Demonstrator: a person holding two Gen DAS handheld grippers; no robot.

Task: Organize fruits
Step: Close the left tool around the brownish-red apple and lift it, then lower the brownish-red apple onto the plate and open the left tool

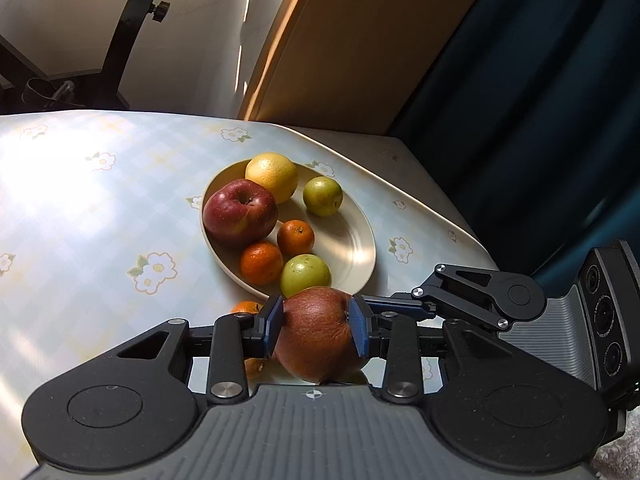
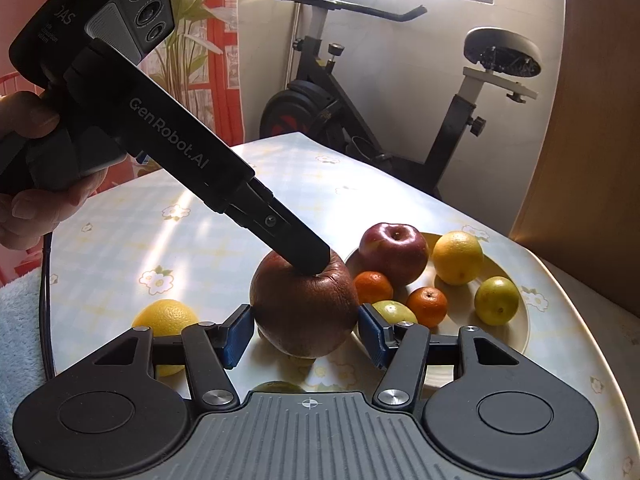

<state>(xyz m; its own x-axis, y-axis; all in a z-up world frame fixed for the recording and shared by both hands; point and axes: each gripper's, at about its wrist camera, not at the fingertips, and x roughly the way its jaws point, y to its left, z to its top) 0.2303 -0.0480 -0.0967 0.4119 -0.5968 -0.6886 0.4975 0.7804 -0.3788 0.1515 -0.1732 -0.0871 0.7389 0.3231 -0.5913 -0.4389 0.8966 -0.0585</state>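
Between the blue pads of the left gripper (image 1: 316, 330): large wrinkled brown-red apple (image 1: 318, 334), clamped just above the floral-checked tablecloth (image 1: 80, 208). Right gripper (image 2: 306, 334) flanks it, pads apparently clear. Left housing reads "GenRobot.AI". Beige oval plate (image 1: 356, 248) of fruit beyond.

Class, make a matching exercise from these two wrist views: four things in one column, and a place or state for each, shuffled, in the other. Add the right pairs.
1. wrinkled brown apple
2. shiny red apple
3. right gripper
4. yellow citrus left of the right gripper

A. on the tablecloth, off the plate
B. on the plate
C. clamped by the left gripper
D. open

Pairs: 1-C, 2-B, 3-D, 4-A
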